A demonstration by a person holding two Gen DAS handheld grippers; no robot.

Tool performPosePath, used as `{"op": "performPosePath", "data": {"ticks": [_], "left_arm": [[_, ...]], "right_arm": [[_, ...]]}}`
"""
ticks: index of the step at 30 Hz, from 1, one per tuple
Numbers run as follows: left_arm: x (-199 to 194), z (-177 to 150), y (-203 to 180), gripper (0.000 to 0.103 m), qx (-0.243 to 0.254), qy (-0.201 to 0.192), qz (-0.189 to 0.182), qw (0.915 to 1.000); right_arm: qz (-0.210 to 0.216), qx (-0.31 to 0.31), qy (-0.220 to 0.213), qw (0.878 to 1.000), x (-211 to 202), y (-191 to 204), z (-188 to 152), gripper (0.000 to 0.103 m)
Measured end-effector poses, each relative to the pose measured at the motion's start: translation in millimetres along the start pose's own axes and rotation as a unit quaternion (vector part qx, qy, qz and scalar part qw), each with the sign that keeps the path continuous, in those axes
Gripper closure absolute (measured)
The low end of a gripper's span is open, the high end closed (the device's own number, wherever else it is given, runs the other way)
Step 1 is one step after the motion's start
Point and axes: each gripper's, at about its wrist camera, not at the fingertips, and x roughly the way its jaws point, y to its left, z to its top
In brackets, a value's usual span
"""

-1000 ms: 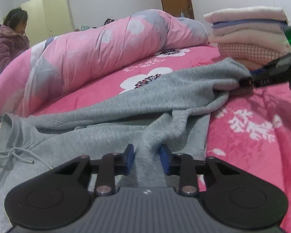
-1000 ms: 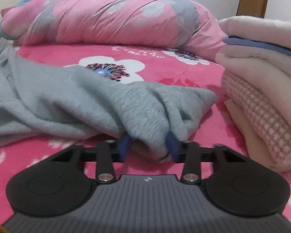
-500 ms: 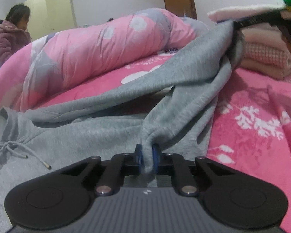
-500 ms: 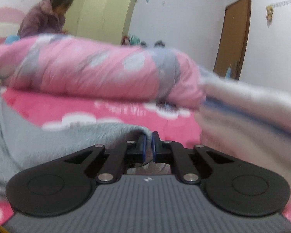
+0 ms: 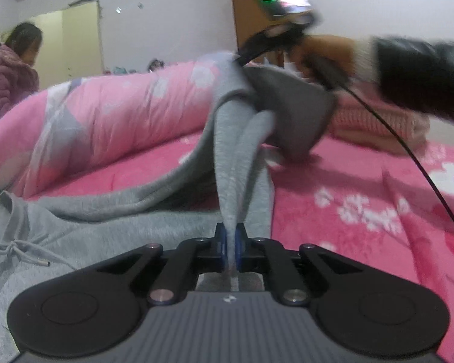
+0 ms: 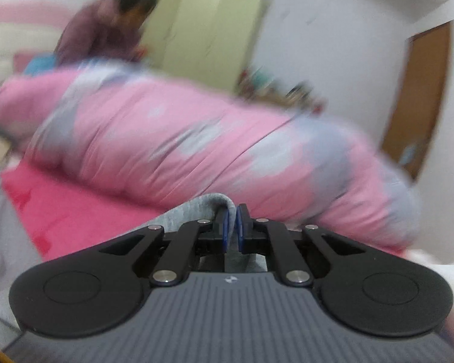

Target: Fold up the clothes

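Note:
Grey sweatpants (image 5: 112,227) with a drawstring (image 5: 18,249) lie on the pink flowered bed (image 5: 363,199). My left gripper (image 5: 231,251) is shut on a pinch of the grey leg fabric low in the left wrist view. In the same view my right gripper (image 5: 242,57) is held high in a dark-sleeved hand (image 5: 327,51), shut on the leg end, which hangs lifted off the bed. In the blurred right wrist view the right gripper (image 6: 233,230) is shut on a grey fold (image 6: 208,205).
A rolled pink and grey duvet (image 5: 112,121) lies across the bed's far side. A stack of folded clothes (image 5: 378,121) sits at the right behind the sleeve. A person in a purple coat (image 5: 9,72) stands at the far left by a yellow wardrobe (image 5: 81,42).
Both grippers closed on the grey fabric. The right gripper then swung the leg end up and to the left, off the bed. The left gripper shifted slightly with its pinch.

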Motion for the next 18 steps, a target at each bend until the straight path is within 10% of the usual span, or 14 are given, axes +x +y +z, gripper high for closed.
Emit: {"op": "performPosePath", "data": {"ticks": [5,10,18], "left_arm": [[16,-6,4,0.090,-0.022,0.044,-0.001,0.9988],[19,-6,5,0.061,-0.024,0.036,-0.004,0.9991],[27,0,6,0.058,-0.048,0.029,0.017,0.9983]], "right_arm": [[-0.018,0.019,0.107,0.994,50,13,-15,0.090],[0.046,0.145,0.010,0.988,-33,-30,-45,0.055],[0.130,0.194,0.093,0.968,-45,2,-123,0.051]]}}
